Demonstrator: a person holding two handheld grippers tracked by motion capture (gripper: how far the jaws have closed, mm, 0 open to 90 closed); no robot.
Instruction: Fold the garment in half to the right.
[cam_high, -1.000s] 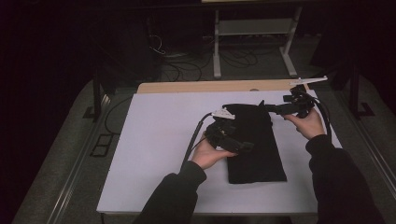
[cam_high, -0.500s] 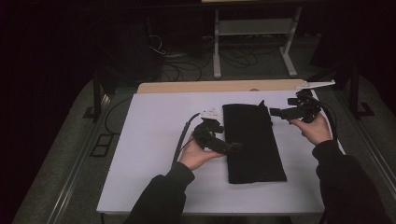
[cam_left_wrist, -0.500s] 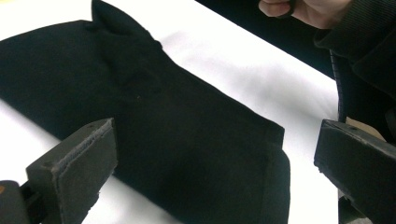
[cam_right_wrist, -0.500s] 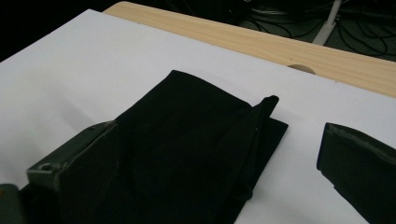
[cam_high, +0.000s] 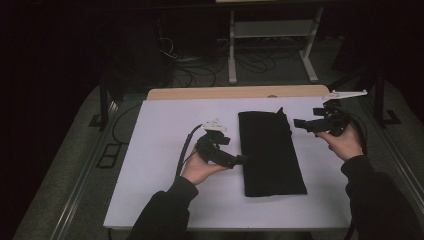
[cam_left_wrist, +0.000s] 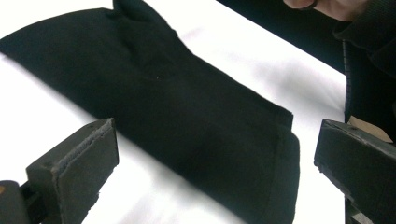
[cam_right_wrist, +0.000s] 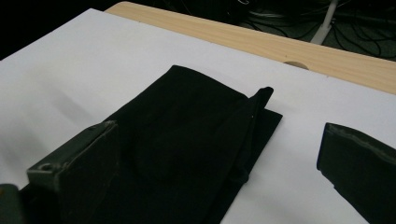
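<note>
Black folded cloth (cam_high: 270, 151) lies flat on the white worktop (cam_high: 160, 165), centre-right of the high view, long side running top to bottom of frame, with a small raised fold at its upper right corner. Left hand-held gripper (cam_high: 239, 160) sits just beside the cloth's left edge, lower half, jaws spread with nothing between them; its own view looks across the cloth (cam_left_wrist: 187, 116). Right hand-held gripper (cam_high: 298, 123) is at upper right of the high view, just off the cloth's right edge, jaws spread and holding nothing. Right gripper view shows the cloth (cam_right_wrist: 187, 140) under its left jaw and a wooden strip (cam_right_wrist: 299, 51) along the worktop's far edge.
</note>
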